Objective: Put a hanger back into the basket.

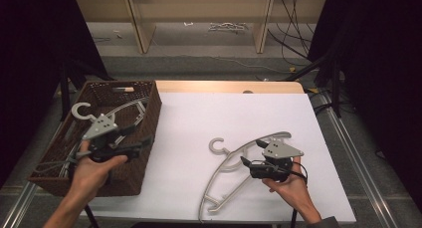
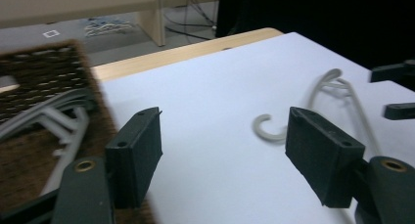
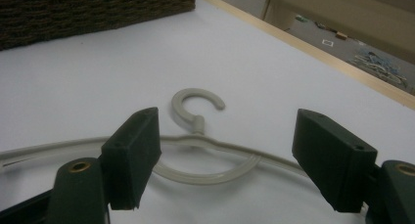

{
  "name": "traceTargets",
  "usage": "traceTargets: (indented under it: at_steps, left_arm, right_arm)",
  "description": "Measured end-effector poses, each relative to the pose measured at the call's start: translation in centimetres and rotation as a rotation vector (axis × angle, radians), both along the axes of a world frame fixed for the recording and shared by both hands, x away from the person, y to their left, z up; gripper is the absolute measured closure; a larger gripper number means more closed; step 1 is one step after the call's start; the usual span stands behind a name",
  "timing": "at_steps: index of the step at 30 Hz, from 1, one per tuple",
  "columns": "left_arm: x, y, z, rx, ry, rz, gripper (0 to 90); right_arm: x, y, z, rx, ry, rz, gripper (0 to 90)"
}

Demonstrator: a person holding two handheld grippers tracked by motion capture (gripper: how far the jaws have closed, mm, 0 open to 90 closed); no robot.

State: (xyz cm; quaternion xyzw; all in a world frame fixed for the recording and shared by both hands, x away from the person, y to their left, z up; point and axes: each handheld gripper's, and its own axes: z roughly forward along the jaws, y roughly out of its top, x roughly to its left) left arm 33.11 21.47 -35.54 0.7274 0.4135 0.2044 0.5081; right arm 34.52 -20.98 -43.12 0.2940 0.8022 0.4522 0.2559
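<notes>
Hanger of pale grey plastic is seen lying flat on the white table, its hook pointing toward the wicker basket at the left, where other hangers are already piled. The right gripper is held low over the hanger's neck with its jaws spread wide, the bar lying between them but not pinched. The left gripper is held above the basket's near corner, jaws released and empty.

A slip could be caused if the right jaws are closed on the thin curved bar off-centre: the hanger may pivot and swing as it is lifted. The hook or an arm could be snagged on the basket rim or tangled in the pile inside, whose layout is blurred in the left gripper view and perhaps looser than it appears. The two grippers could also be brought into collision above the basket edge.
</notes>
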Motion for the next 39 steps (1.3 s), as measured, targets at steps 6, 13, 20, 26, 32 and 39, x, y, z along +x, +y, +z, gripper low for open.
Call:
traceTargets:
  at_steps: [6,13,20,26,32,39]
  left_arm:
    - [-0.8,-3.3,-1.5,-0.01,-0.024,-0.085,26.9]
    - [-1.1,-5.2,-4.2,-0.025,-0.018,-0.143,19.6]
    - [-1.7,-5.3,-5.7,-0.048,-0.085,-0.146,16.5]
    - [-2.2,-5.1,-6.2,-0.042,-0.133,-0.169,16.0]
    - [-2.8,-5.8,-7.4,-0.015,-0.116,-0.174,16.3]
    - [-3.3,-6.1,-8.3,-0.013,-0.096,-0.179,16.5]
  right_arm:
    - [0.0,0.1,0.0,0.006,0.011,0.001,26.9]
    - [-0.1,0.0,-0.1,0.015,0.014,0.006,26.3]
    - [-0.1,0.2,-0.1,0.056,0.012,-0.013,21.7]
    - [-1.4,0.1,0.2,0.12,0.003,-0.028,19.4]
    - [-1.4,0.0,-0.2,0.115,0.003,-0.014,18.5]
    - [-1.0,-0.5,-0.5,0.1,0.004,-0.031,18.7]
